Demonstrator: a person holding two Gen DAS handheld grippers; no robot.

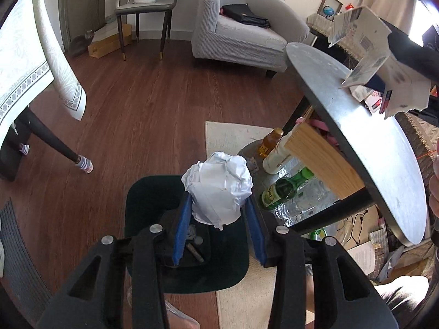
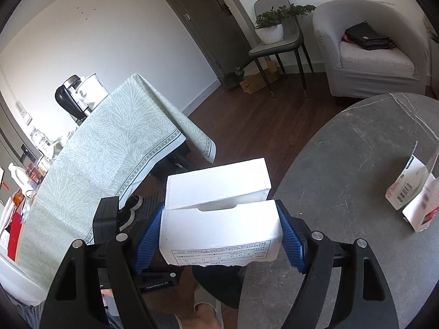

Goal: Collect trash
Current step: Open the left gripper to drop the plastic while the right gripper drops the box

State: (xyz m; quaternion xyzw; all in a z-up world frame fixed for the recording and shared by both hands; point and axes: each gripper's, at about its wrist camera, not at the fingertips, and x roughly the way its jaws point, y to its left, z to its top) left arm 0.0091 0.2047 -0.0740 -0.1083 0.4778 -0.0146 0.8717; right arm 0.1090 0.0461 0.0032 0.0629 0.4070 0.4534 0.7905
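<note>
Paper crumpled into a white ball (image 1: 219, 189) sits clamped between the blue fingers (image 1: 182, 227) of the left gripper (image 1: 219, 219), held in the air right over the dark green bin (image 1: 145, 200) on the floor. It looks feather-light and soft; it will crush, not slip, so a hold across its middle suits it, and being roughly round it has no real long axis.

The right gripper (image 2: 221, 235) is closed on a torn white carton (image 2: 219, 219), its fingers (image 2: 149, 235) pressing the two short ends, so the carton's long axis runs crosswise between them and its open flap faces away from the camera. It seems light, thin-walled and easy to dent. Another torn box (image 2: 411, 194) stands on the grey bench (image 2: 343, 150).
</note>
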